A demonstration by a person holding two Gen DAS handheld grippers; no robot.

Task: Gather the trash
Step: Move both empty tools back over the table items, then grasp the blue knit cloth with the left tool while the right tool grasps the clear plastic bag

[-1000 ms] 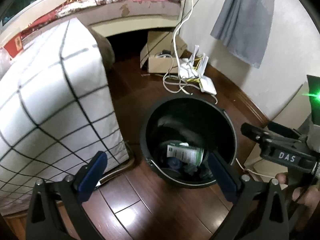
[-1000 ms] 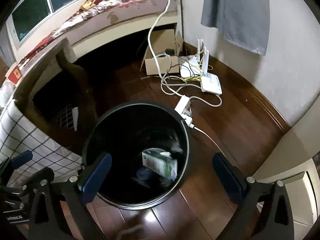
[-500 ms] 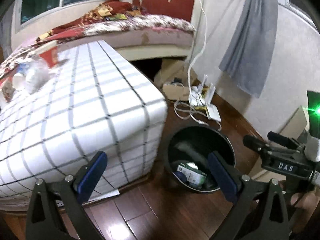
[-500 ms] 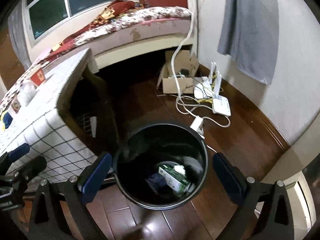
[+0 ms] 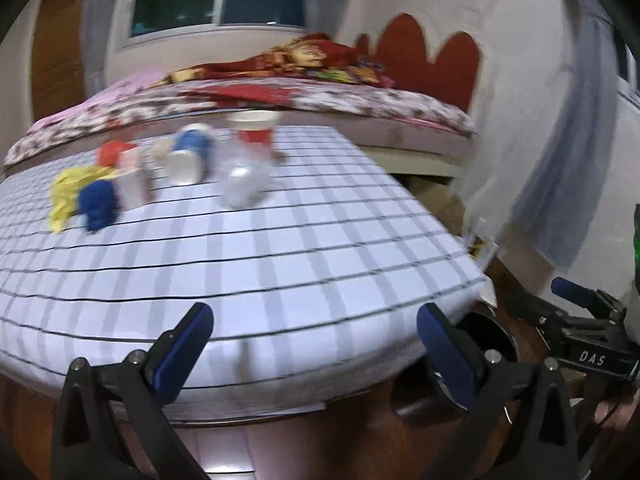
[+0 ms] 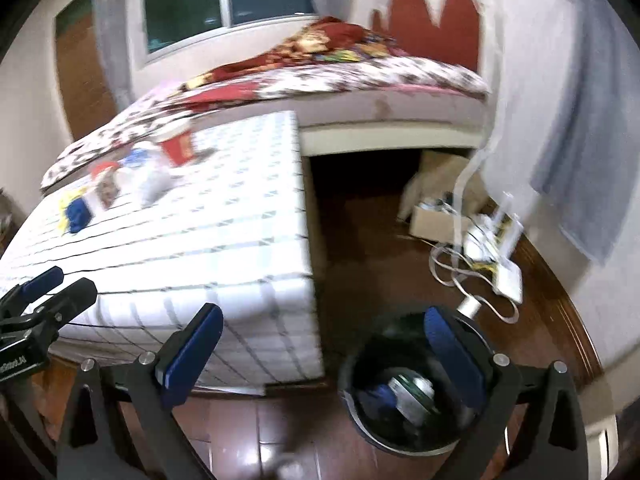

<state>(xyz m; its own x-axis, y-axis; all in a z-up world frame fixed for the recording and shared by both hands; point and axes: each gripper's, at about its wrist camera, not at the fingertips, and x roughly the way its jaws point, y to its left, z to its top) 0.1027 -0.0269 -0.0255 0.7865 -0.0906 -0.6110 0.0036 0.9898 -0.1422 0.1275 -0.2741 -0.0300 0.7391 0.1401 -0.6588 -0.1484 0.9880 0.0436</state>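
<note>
Partly done, judging by the black bin on the floor at about 5 o'clock in the right wrist view: already holding some trash, a green-and-white carton and a blue scrap among it. Still left: a blurred cluster of trash on the checked tabletop, far side, around 11 o'clock in the left wrist view. Among it, a red paper cup upright, a blue-and-white cup on its side, a clear plastic bottle, a small carton, a yellow wrapper and a blue crumpled piece. Left gripper spread wide and empty, low at the tabletop's near edge, well apart from the cluster. Right gripper likewise spread and empty, right finger over the bin's rim. Several trips probably needed yet.
</note>
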